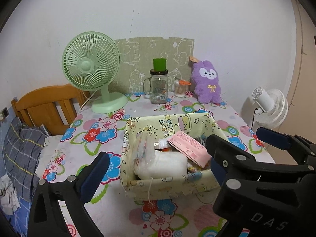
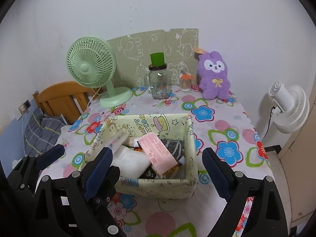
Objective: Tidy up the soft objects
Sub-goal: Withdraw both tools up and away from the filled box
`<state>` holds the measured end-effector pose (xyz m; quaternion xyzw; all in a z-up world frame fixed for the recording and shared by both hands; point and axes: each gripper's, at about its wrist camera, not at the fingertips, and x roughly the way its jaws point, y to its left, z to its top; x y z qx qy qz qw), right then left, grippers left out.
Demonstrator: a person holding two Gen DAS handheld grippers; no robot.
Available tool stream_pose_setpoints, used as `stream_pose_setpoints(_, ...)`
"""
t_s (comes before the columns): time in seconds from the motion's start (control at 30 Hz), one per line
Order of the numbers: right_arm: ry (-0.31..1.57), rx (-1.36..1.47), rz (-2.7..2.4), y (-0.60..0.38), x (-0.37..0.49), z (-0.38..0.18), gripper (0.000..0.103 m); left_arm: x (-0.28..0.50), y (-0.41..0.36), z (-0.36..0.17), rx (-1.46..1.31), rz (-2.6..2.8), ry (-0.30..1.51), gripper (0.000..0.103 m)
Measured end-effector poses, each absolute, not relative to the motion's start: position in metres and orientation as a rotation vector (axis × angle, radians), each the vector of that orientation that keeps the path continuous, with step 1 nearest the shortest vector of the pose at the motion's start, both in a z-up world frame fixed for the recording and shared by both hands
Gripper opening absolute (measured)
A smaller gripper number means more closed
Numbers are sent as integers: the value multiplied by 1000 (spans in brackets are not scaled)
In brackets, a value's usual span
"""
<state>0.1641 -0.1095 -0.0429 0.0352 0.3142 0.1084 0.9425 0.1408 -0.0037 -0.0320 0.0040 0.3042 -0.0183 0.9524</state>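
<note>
1. So, nearest to me, both tools sit on my side of the fabric basket [image 2: 158,185]; my left gripper [image 1: 158,162] has its jaws spread wide and holds nothing, and my right gripper [image 2: 158,160] is likewise agape and empty, straddling the basket's near wall.
2. Inside the basket I see a white padded pack [image 1: 164,165], a clear plastic sleeve [image 1: 144,146], a pink packet [image 2: 158,154] lying across the top, and a grey knitted piece [image 2: 174,147] toward the basket's right wall; I judge these soft things already gathered, though loosely heaped rather than neat.
3. Beyond the basket, against the wall and to its right, the purple plush rabbit [image 2: 214,77] sits upright; it looks like the one soft thing not yet put away, so I reckon the task is well along but unfinished.
4. The basket rests on a table under a flowered cloth [image 2: 217,122]; behind the basket stand a glass mug jar [image 2: 159,83] with a green cup on its lid, a cotton-swab tub [image 2: 185,84], and a green desk fan [image 2: 92,67] to the left.
5. Farthest from the basket: a white wall, a patterned board [image 2: 154,45] leaning on it, a wooden bed head [image 2: 61,96] and a plaid pillow [image 1: 19,150] off left, and a white floor fan [image 2: 290,106] off right.
</note>
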Motion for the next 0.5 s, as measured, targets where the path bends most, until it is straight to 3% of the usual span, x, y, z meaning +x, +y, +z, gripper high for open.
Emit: stream_pose_setpoints(0.5, 544, 76, 175, -132, 102, -19, 98, 90, 3, -13, 2, -12, 551, 103)
